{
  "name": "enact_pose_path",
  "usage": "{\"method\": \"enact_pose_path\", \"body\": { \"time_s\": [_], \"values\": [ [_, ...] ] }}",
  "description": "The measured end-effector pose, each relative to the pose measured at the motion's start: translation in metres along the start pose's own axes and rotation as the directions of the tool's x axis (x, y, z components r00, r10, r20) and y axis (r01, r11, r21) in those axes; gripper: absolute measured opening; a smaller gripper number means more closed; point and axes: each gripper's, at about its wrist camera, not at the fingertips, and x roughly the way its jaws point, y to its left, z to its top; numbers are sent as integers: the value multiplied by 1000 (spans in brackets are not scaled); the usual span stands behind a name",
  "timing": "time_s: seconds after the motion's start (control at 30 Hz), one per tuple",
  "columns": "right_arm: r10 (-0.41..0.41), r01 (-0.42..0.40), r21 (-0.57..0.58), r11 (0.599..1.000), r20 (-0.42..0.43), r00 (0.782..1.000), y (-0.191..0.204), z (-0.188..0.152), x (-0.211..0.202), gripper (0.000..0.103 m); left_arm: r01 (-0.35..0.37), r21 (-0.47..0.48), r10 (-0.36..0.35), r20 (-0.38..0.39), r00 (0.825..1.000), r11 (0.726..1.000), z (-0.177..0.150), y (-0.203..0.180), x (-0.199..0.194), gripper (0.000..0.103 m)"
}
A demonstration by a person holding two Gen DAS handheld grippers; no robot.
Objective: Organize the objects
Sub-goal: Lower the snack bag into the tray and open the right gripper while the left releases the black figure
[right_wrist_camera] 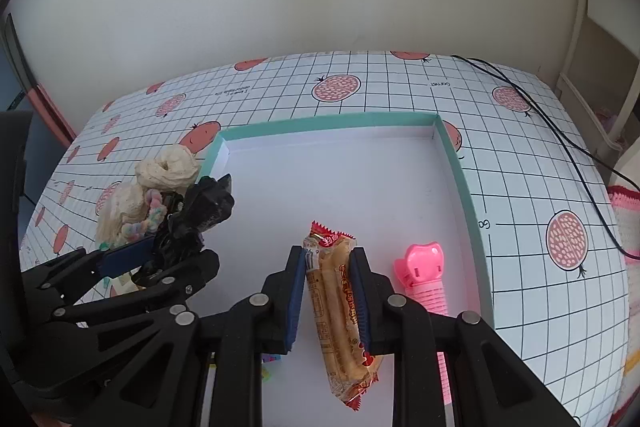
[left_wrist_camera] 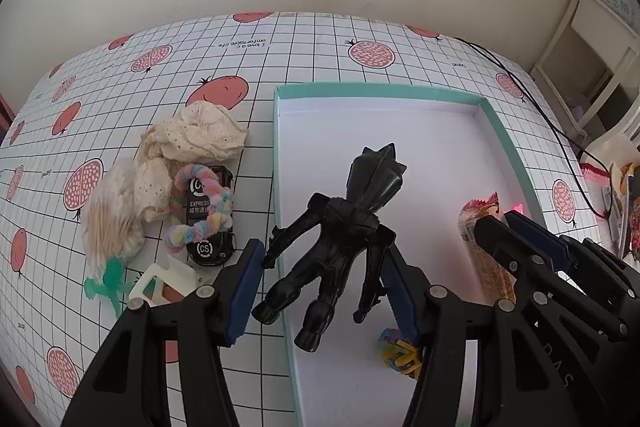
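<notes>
With the left fingers (left_wrist_camera: 248,287) half spread, clamping a black toy figure (left_wrist_camera: 344,227) by its arms in the middle of the left wrist view, head pointing away, legs dangling toward the lens, right over the left rim of the teal-edged box (left_wrist_camera: 380,93). With the right fingers (right_wrist_camera: 296,299) narrow, pinching a wrapped snack bar (right_wrist_camera: 340,307) lengthwise at the lower centre of the right wrist view, over the white box floor.

Already lying inside the box: a pink clip (right_wrist_camera: 424,267) just right of the snack bar, and a small multicoloured piece (left_wrist_camera: 400,347) at the lower middle of the left wrist view.

Still waiting on the desk (left_wrist_camera: 320,39), clustered at the left of the left wrist view: a cream lace cloth (left_wrist_camera: 196,135), a bag of cotton swabs (left_wrist_camera: 112,223), a black toy car (left_wrist_camera: 210,211) with a pastel fuzzy ring (left_wrist_camera: 200,223) draped over it, a green trinket (left_wrist_camera: 108,279) and a white plastic piece (left_wrist_camera: 160,283).

Judging from that, probably running near the midpoint: two items stowed, two being carried in and not yet released, roughly six remaining outside. Hard to tell whether either carried item is touching the box floor.
</notes>
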Motion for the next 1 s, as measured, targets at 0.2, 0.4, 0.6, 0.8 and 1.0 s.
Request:
{"method": "enact_pose_path", "body": {
  "time_s": [0.2,0.4,0.6,0.8,1.0],
  "values": [
    [-4,4,-9,1000,-19,1000,1,-3,4,25,2,5,-2,-31,1000,1000,-2,1,6,60],
    [-10,10,-14,1000,-23,1000,3,-4,4,26,11,-2,-11,-44,999,1000,-2,4,8,61],
    [-10,10,-9,1000,-21,1000,1,-4,4,29,29,-22,-30,-48,998,999,-2,9,7,61],
    [-13,13,4,1000,-3,1000,-1,-3,-1,33,51,-55,-54,-50,997,997,0,16,5,61],
    [-12,12,8,1000,6,1000,0,-2,-3,33,74,-67,-78,-53,996,995,2,17,4,61]
  ]
}}
